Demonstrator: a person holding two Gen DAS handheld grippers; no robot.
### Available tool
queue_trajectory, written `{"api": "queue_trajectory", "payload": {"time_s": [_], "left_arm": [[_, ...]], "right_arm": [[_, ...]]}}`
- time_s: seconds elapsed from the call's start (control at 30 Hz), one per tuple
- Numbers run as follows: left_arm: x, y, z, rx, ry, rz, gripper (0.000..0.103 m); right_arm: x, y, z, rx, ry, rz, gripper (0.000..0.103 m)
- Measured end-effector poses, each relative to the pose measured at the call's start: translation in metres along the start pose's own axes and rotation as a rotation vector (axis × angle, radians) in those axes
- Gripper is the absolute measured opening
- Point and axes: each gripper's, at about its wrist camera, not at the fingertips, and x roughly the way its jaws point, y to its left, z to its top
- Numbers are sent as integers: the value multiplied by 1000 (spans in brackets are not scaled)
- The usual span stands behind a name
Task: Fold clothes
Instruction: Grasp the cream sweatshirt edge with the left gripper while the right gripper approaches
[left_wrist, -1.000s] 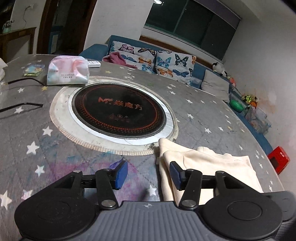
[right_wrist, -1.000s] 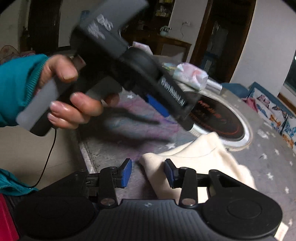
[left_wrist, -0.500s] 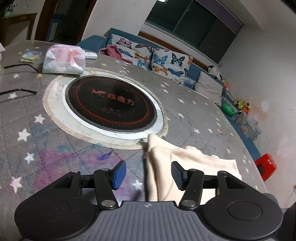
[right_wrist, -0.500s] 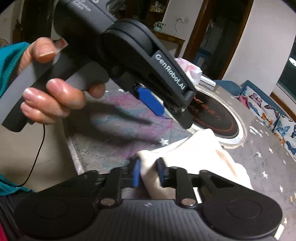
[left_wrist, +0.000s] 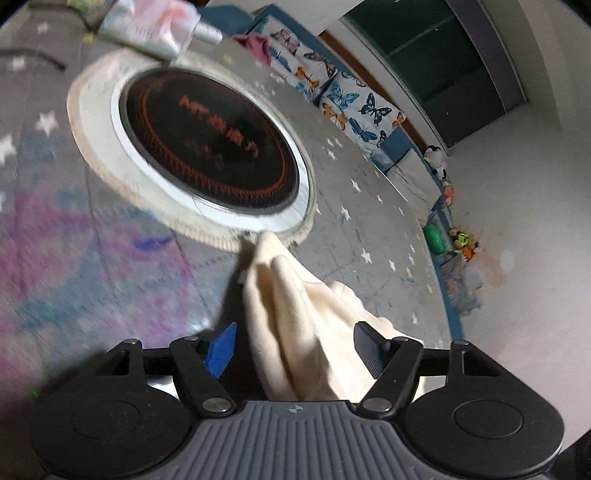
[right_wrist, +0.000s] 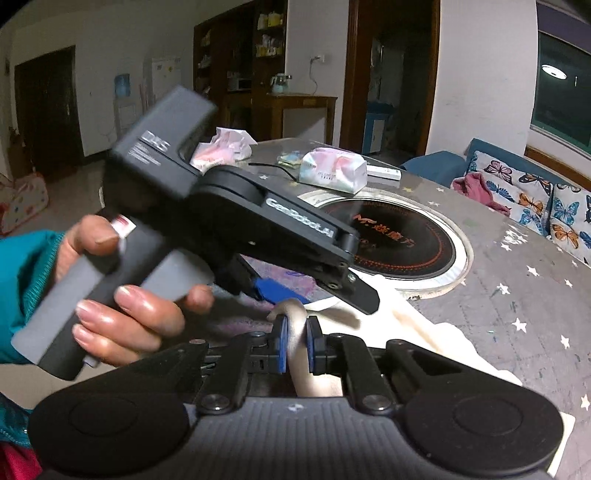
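Worktop (right_wrist: 517, 295) carries a round hob (right_wrist: 399, 240) set into its middle. Garment (left_wrist: 295, 314) lies on the worktop just on the near side of the hob, one tip reaching the hob's rim. Left tool (left_wrist: 293, 349) sits over the garment's near end, cloth between its spread fingers. Right tool (right_wrist: 295, 341) has a fold of the garment pinched between its fingers; left tool (right_wrist: 280, 291) is above and to the left of it, held by a hand (right_wrist: 122, 295). Tissue pack (right_wrist: 332, 171) lies on the worktop beyond the hob, a remote (right_wrist: 384, 171) just right of it. Sofa with cushions (right_wrist: 535, 199) stands behind the worktop, to the right.
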Motion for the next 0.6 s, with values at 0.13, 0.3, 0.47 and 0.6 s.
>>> {"api": "queue_trajectory", "payload": {"time_s": [0.13, 0.3, 0.47, 0.6], "left_arm": [[10, 3, -2, -49, 28, -19, 26], [13, 9, -2, -58, 38, 6, 20], [14, 5, -1, -34, 37, 22, 20], [13, 0, -2, -2, 28, 33, 20]], "right_arm": [[-3, 0, -3, 2, -4, 11, 9], [-8, -7, -6, 30, -14, 12, 15], [-25, -28, -11, 86, -49, -69, 17], [-36, -64, -30, 175, -38, -222, 20]]}}
